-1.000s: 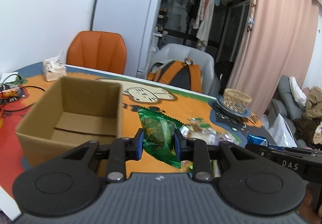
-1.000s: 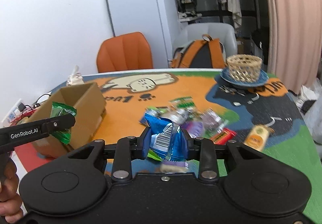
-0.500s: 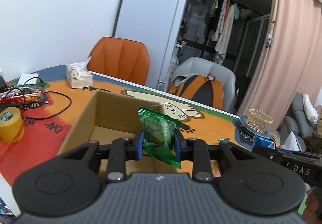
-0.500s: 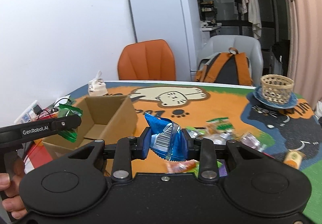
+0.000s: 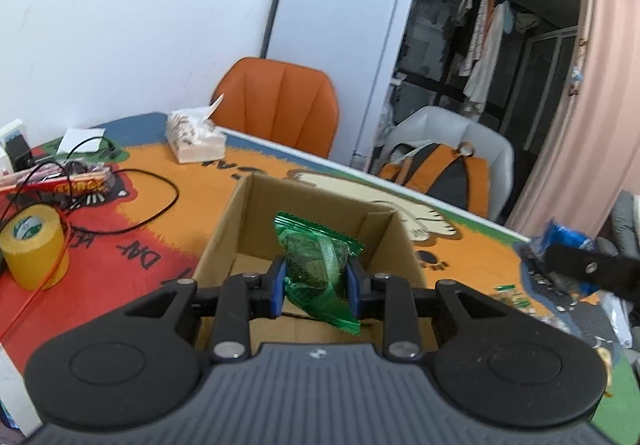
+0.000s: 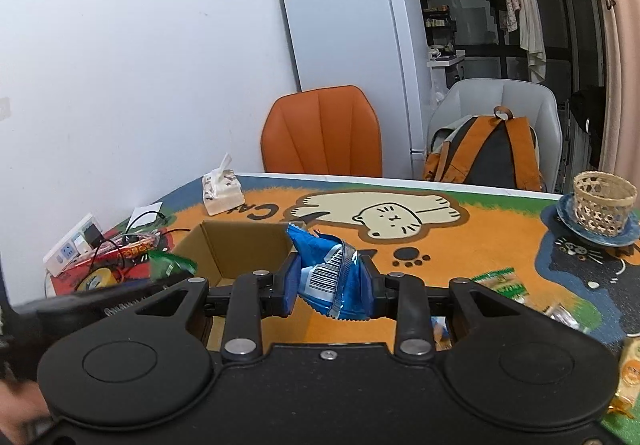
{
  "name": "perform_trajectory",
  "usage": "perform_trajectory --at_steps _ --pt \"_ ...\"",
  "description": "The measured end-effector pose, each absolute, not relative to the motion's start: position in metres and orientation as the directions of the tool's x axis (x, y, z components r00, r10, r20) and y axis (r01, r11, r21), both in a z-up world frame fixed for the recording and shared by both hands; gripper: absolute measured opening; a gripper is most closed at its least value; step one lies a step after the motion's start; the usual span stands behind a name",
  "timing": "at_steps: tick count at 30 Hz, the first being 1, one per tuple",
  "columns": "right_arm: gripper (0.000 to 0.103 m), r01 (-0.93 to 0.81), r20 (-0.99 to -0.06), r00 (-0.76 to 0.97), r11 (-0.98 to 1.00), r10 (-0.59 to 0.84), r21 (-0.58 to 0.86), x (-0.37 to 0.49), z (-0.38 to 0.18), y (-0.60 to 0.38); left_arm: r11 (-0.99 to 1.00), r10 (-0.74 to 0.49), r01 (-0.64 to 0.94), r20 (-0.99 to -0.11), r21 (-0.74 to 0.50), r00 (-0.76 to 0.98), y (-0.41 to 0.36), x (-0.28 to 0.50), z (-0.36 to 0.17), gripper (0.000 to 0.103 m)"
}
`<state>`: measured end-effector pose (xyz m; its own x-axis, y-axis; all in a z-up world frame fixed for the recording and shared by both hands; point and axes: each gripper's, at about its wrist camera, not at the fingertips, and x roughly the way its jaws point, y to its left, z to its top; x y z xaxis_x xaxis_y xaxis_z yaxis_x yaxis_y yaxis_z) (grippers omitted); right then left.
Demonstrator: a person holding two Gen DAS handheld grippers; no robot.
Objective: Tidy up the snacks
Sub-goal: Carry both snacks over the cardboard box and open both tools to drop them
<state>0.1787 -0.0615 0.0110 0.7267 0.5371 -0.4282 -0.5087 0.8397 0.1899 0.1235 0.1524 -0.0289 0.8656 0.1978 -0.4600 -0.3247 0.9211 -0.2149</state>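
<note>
A crinkled green snack packet [image 5: 316, 265] hangs upright, pinched at its sides, over the open brown cardboard box [image 5: 256, 221] whose floor looks bare. A blue snack packet [image 6: 334, 279] with a barcode is held tilted, at the box's 3 o'clock rim. More small packets [image 6: 500, 283] lie loose on the table at 3 o'clock.

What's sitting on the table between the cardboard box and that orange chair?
In the right wrist view, a tissue pack lies between the cardboard box and the orange chair.

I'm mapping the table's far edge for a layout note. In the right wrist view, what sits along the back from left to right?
Power strip → tissue pack → orange chair → backpack on the grey chair → wicker basket on its blue plate.
</note>
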Motion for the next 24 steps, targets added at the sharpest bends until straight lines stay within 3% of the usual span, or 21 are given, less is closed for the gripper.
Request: perform_trajectory --at_steps 5,12,21,24 --pt "0.032 -0.514 -0.433 0.726 0.84 0.534 0.174 0.184 0.012 -0.052 0.904 0.227 -0.366 -0.479 -0.22 0.848 0.16 0.131 -0.037 0.029" --pt "0.032 -0.541 -0.433 0.704 0.82 0.562 0.184 0.19 0.013 -0.03 0.89 0.264 -0.391 -0.434 -0.235 0.862 0.175 0.119 -0.029 0.039" --pt "0.032 -0.599 -0.413 0.661 0.772 0.627 0.214 0.191 0.017 0.0 0.858 0.265 -0.422 -0.453 -0.292 0.851 0.195 0.1 -0.026 0.046" --pt "0.038 -0.621 -0.396 0.629 0.738 0.669 0.262 0.194 0.019 -0.001 0.856 0.28 -0.43 -0.443 -0.286 0.852 0.195 0.095 -0.022 0.055"
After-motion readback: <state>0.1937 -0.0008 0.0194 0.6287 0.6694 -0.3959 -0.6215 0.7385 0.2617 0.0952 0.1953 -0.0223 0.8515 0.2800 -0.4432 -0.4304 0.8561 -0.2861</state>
